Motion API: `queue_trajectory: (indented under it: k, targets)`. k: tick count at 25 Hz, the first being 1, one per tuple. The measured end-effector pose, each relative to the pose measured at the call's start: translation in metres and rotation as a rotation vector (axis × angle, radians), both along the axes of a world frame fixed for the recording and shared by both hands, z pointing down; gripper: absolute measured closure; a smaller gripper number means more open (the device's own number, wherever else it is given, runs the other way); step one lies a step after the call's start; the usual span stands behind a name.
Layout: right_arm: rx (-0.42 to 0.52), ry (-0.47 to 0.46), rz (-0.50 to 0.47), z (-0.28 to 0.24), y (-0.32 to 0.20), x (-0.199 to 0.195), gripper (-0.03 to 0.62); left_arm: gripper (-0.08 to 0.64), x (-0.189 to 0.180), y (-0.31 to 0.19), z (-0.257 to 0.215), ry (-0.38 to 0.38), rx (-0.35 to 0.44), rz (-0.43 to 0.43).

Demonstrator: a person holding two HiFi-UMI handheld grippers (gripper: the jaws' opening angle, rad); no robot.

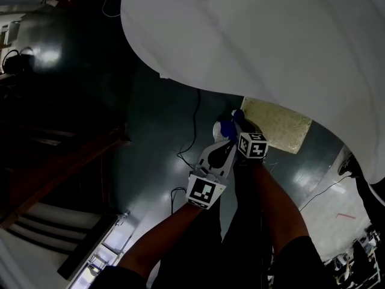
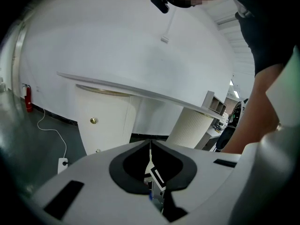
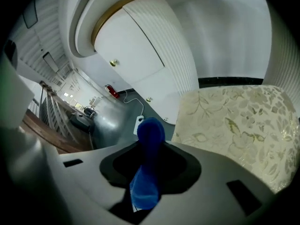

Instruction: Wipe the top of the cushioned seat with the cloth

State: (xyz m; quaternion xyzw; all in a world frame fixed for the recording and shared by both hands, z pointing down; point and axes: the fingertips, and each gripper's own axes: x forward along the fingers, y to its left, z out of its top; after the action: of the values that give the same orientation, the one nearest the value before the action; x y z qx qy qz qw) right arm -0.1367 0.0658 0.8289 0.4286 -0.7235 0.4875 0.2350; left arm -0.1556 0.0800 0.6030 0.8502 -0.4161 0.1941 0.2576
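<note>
Blue cloth point(image 3: 145, 186) sits clamped in the right gripper's point(image 3: 150, 125) jaws. The cushioned seat point(image 3: 234, 121) lies just ahead, to their right. Beside it, the left gripper's point(image 2: 150, 146) jaws are pressed together, empty.

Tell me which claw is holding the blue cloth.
The right claw: the blue cloth is pinched in its jaws, while the left claw is shut and empty.

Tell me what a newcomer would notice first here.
The bright blue cloth pinched in the right gripper stands out most, with the pale floral cushioned seat just ahead to its right. A big white curved countertop looms over both, filling the head view's upper half. The left gripper is shut on nothing.
</note>
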Motion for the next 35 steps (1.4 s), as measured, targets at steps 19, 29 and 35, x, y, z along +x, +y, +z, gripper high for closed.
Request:
queue_trajectory:
  k: [19, 29, 35]
  targets:
    - [-0.059, 0.080, 0.017, 0.020, 0.005, 0.027, 0.463, 0.538, 0.015, 0.010, 0.014, 0.012, -0.013, 0.049]
    - [-0.076, 0.087, 0.025, 0.031, 0.016, 0.080, 0.463, 0.538, 0.060, 0.018, 0.013, 0.025, -0.012, 0.118]
    - [-0.077, 0.081, 0.005, 0.044, 0.023, 0.103, 0.463, 0.538, 0.081, 0.026, 0.012, 0.026, -0.013, 0.150]
